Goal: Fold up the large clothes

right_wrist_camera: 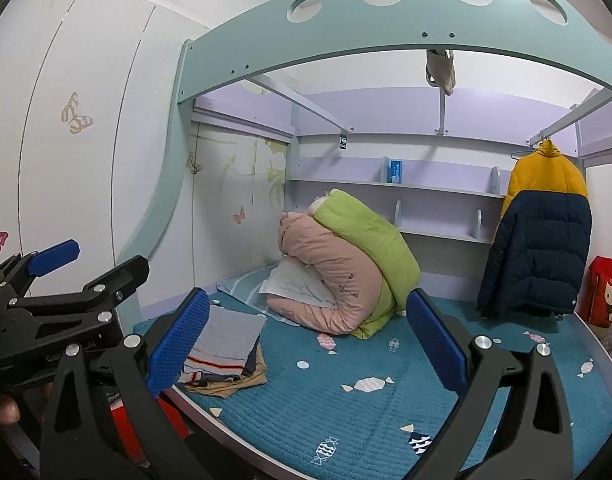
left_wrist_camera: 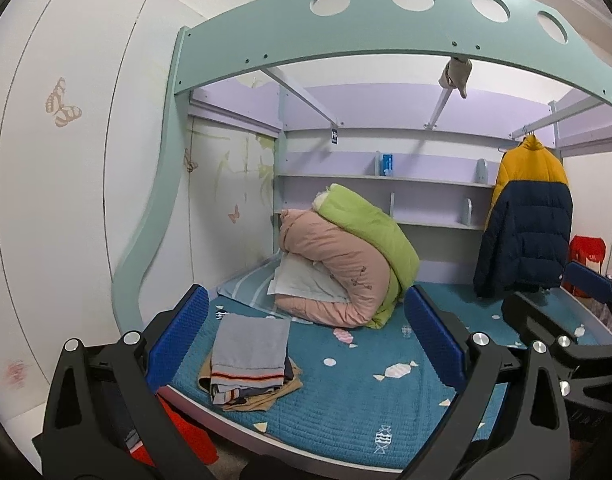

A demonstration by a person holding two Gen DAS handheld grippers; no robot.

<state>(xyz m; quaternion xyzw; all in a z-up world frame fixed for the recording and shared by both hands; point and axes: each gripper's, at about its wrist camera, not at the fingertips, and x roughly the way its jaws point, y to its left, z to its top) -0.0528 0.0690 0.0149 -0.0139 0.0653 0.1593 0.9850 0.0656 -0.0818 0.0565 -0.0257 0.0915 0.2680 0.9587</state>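
A yellow and navy puffer jacket [left_wrist_camera: 526, 224] hangs on a rail at the right end of the bed nook; it also shows in the right wrist view [right_wrist_camera: 542, 232]. A stack of folded clothes [left_wrist_camera: 250, 360] lies near the front left of the teal bedspread [left_wrist_camera: 346, 392], also seen in the right wrist view [right_wrist_camera: 226, 348]. My left gripper [left_wrist_camera: 306, 340] is open and empty, held in front of the bed. My right gripper [right_wrist_camera: 306, 344] is open and empty too. The left gripper also appears at the left edge of the right wrist view [right_wrist_camera: 78, 264].
Rolled pink and green quilts [left_wrist_camera: 346, 256] with a white pillow lie at the back of the bed. Shelves [left_wrist_camera: 386, 178] run along the back wall. A mint bunk frame [left_wrist_camera: 386, 32] arches overhead. A red bag [right_wrist_camera: 606, 292] stands at the right. A white wardrobe [left_wrist_camera: 66, 160] is at the left.
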